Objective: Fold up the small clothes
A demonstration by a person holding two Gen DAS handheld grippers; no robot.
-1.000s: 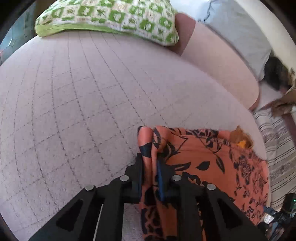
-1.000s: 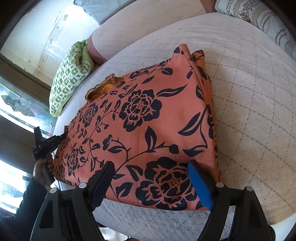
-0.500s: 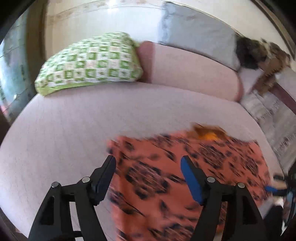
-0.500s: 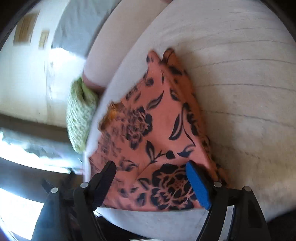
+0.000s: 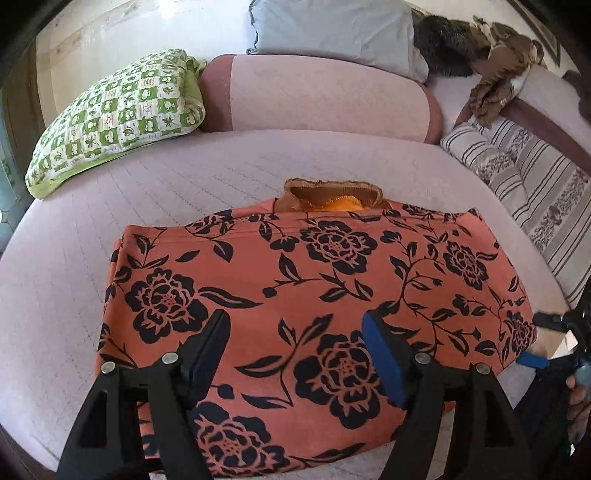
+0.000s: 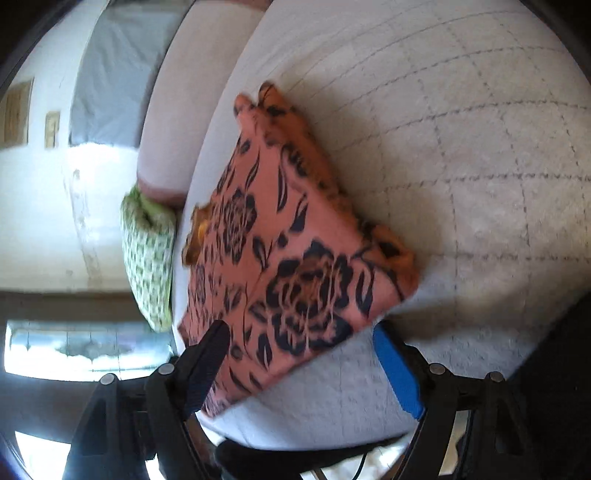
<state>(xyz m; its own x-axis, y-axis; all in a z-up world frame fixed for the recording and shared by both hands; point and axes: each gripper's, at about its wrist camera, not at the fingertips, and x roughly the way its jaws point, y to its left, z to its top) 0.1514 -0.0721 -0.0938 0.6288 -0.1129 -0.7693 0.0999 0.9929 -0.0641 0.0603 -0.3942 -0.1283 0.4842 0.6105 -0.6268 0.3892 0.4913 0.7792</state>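
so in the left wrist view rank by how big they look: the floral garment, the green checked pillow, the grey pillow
1. floral garment, by far the largest, though nearest the camera.
2 and 3. green checked pillow and grey pillow: they look alike, so unranked.

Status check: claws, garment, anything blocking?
Left claw open, jaws just opened, nothing gripped. Right claw open, empty. Orange floral garment lies folded flat on the quilted bed. Nothing in the way.
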